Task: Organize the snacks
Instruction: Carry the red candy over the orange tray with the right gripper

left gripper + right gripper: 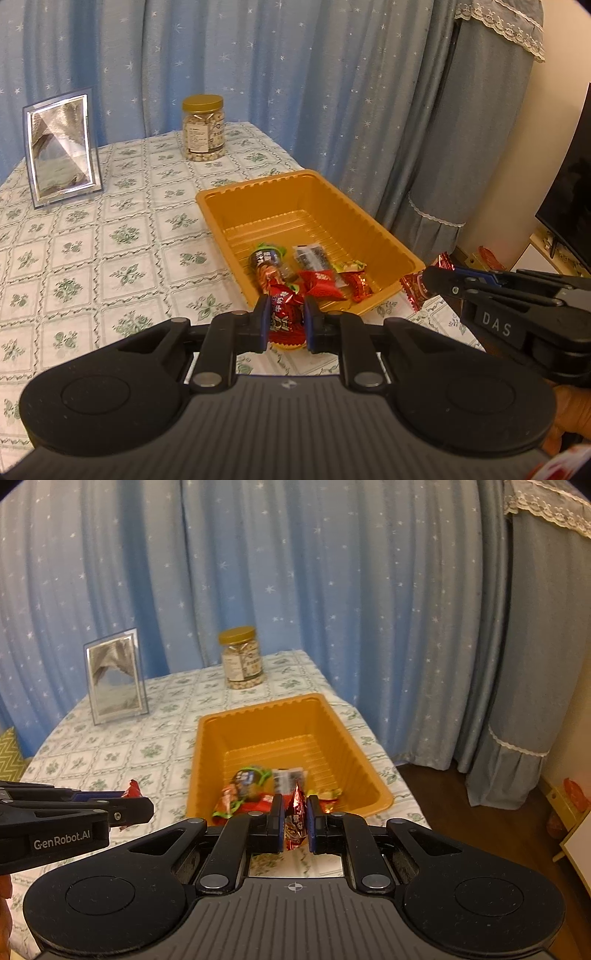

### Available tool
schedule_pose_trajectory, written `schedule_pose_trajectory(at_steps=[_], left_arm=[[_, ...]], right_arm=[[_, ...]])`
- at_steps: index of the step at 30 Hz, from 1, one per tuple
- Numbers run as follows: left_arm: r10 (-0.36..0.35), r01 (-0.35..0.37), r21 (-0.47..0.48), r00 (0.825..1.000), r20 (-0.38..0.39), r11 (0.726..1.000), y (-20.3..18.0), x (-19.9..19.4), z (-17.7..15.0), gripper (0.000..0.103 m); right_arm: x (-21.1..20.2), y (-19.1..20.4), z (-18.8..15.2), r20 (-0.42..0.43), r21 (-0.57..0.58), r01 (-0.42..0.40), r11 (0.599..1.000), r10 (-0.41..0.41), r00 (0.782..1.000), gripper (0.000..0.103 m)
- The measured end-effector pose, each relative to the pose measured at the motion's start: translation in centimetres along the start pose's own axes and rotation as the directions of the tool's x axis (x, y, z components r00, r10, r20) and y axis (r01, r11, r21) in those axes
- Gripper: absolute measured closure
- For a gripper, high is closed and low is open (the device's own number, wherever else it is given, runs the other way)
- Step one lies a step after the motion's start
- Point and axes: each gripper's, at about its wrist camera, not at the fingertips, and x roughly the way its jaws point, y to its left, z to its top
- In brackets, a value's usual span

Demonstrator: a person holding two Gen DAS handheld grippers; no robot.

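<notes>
Orange plastic fills the middle of both my wrist views: a ribbed rectangular tray [236, 206] sits near the right edge of a table covered with a green-and-white floral cloth [92, 258], in front of blue star-printed curtains [295, 74]. Several wrapped snacks lie bunched at the tray's near end, among them a dark packet with a green top [266, 254], a clear-and-black packet [312, 256] and a red pillow-shaped candy [322, 283].

My left gripper [286, 323] hangs over the tray's near rim, its blue-padded fingers pinched on a red snack packet [282, 314] printed with a cartoon design. My right gripper [295, 821], seen from its own camera, is likewise clamped on a shiny red foil packet [296, 812] that stands upright between the pads, just short of the tray's near wall. In the left wrist view that same right-hand tool enters from the right, beside the tray's near right corner, with crinkled red foil sticking out past its tips. In the right wrist view the left tool enters from the left, a scrap of red wrapper showing at its tip.

At the back of the table stand a clear jar [204, 129] with a gold lid, filled with pale round pieces, and to its left a silver picture frame [61, 147], upright and tilted slightly back. Both are well apart from the tray.
</notes>
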Motion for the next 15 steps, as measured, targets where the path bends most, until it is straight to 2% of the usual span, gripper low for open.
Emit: schedule_pose_trajectory(at_steps=[15], left_arm=[[-0.024,0.024,0.007,1.0,-0.002,1.0,-0.5,2.8,1.9,0.087]], right_arm=[[2.1,-1.2,2.3,0.01,0.001,0.008,1.0,-0.008,1.0,0.091]])
